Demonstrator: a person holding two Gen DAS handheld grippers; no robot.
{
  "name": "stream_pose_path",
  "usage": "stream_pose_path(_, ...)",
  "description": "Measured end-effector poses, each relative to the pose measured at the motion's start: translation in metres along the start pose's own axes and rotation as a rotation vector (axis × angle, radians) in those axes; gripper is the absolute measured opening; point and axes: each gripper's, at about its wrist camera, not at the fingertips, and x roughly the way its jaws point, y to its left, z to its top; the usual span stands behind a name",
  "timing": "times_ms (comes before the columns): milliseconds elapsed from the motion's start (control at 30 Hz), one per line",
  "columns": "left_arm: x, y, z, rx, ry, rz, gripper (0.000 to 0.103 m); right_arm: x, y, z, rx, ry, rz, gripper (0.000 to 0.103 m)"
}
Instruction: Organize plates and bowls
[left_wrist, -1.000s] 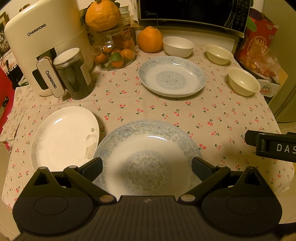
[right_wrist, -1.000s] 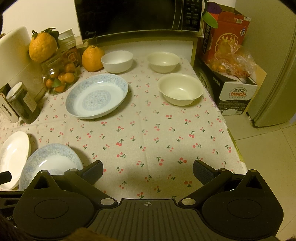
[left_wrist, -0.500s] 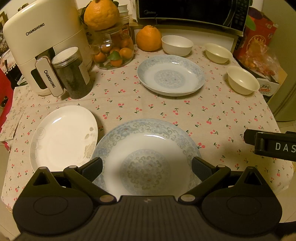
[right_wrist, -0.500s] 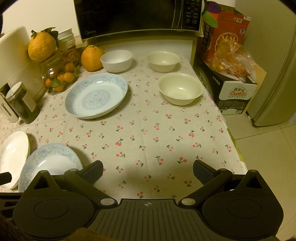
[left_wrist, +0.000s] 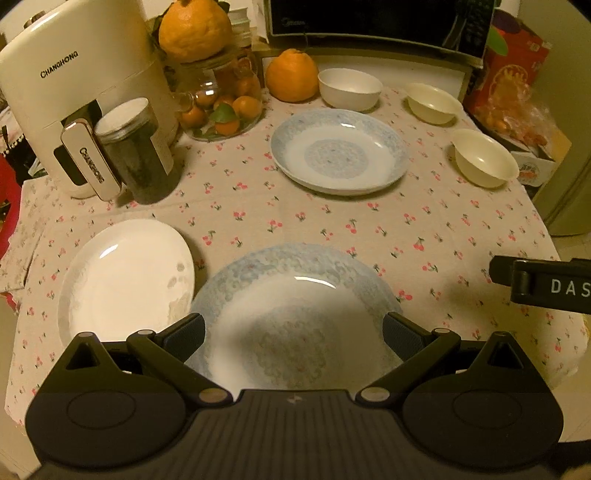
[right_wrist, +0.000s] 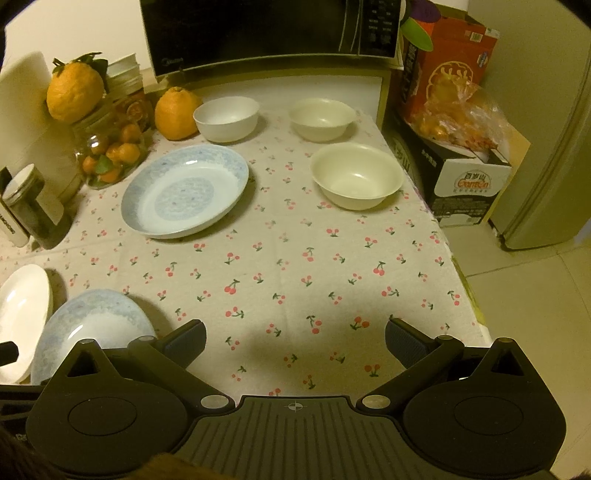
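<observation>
Cherry-print cloth covers the bench (right_wrist: 295, 258) — the left gripper (left_wrist: 293, 332), fingers spread, straddles a blue-patterned plate (left_wrist: 295, 295); the right gripper (right_wrist: 295, 339), also spread, hovers empty, three bowls (right_wrist: 356, 175) ahead.

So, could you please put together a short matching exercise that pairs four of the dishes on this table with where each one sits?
Things:
1. plain white plate
2. near blue-patterned plate
3. far blue-patterned plate
4. white bowl

Places:
a. beside the loose orange at the back of the table
b. mid-table, in front of the white bowl
c. directly ahead of the left gripper's open jaws
d. front left, in front of the dark jar

Pairs: 1-d, 2-c, 3-b, 4-a
</observation>
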Motion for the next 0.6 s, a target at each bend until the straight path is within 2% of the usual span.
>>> stream_pose_path(300, 0.003, 0.009, 0.024, 0.003, -0.019, 0.035, 0.103, 0.010, -0.002, 0.023, 0.022, 0.045, -0.001, 0.103)
stream_pose_path(600, 0.015, 0.013, 0.050, 0.021, -0.014, 0.027, 0.103, 0.034, 0.003, 0.057, 0.063, 0.096, 0.041, 0.103)
